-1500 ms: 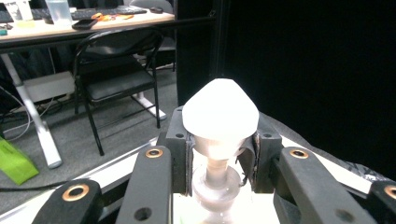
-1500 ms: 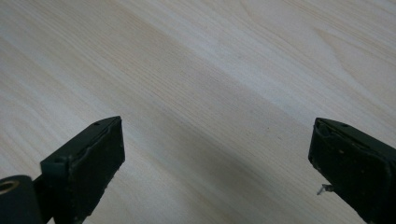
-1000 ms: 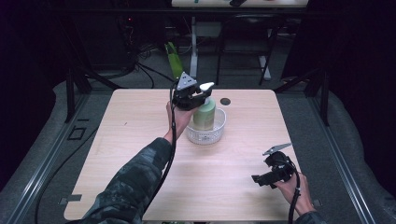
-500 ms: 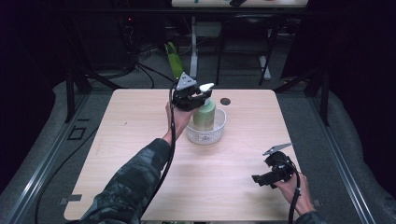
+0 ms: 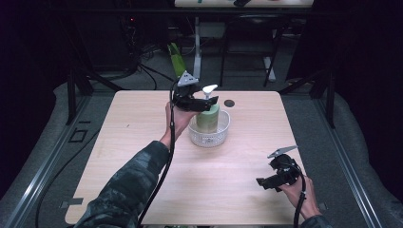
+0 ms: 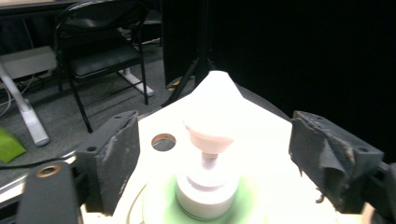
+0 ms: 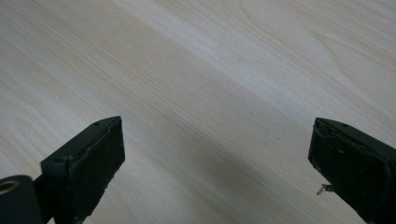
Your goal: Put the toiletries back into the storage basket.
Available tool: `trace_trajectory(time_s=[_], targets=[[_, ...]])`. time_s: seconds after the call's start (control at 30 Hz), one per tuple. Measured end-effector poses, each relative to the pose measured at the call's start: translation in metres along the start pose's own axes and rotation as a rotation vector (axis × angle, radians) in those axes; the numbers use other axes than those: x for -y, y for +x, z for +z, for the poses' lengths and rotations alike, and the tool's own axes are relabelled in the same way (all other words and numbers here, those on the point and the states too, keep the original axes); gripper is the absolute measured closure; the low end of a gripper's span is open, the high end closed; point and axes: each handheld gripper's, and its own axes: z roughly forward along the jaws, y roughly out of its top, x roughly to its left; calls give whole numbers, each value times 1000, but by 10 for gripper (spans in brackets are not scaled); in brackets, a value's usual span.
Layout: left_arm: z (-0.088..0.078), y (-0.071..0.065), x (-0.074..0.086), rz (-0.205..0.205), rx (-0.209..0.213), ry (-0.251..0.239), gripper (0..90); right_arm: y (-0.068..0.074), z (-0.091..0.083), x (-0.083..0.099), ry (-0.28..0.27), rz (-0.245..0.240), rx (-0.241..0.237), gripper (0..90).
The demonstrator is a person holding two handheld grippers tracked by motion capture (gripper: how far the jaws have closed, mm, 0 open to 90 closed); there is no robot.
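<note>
Hovering over the pump bottle (image 5: 207,118), my left claw (image 5: 202,102) has just been opening its jaws, and in the left gripper view they now stand wide on either side of the white pump head (image 6: 210,123), with a clear gap on each side, so the pads press on nothing. The bottle is green with a white collar and pump, and it stands upright inside a small white basket (image 5: 209,137) that sits on the far half of the desk (image 5: 142,118), a little left of the middle. From the high view I see my left hand (image 5: 177,118) just beside the basket's left rim, holding the claw level with the pump top, its grey three-cornered plate pointing away from me.

Beyond the basket, a dark round hole (image 5: 229,103) marks the desk surface near the far edge; the same hole appears in the left gripper view (image 6: 163,141) behind the pump.

My right claw (image 5: 266,183) is well apart from all this, low over the near right corner of the desk. Its jaws are spread wide in the right gripper view, with bare wood grain between them and nothing gripped.
</note>
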Motion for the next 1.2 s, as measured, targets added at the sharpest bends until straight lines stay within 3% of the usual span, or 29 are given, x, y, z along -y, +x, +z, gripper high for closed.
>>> trace_trajectory(time_s=[0.2,0.53,0.9,1.03,1.2], targets=[[-16,-1,-6,7,1,26,98,-1,1,0,6,10,-1,32],[-54,-6,-9,15,-18,22,17,0,0,0,2,-5,9,32],[-108,-11,14,35,-74,34,0,3,-2,0,-2,-5,11,32],[-134,-12,28,18,-102,37,0,4,-3,0,2,-12,20,32],[-153,-14,42,-2,-121,42,0,4,-2,0,10,-13,22,32]])
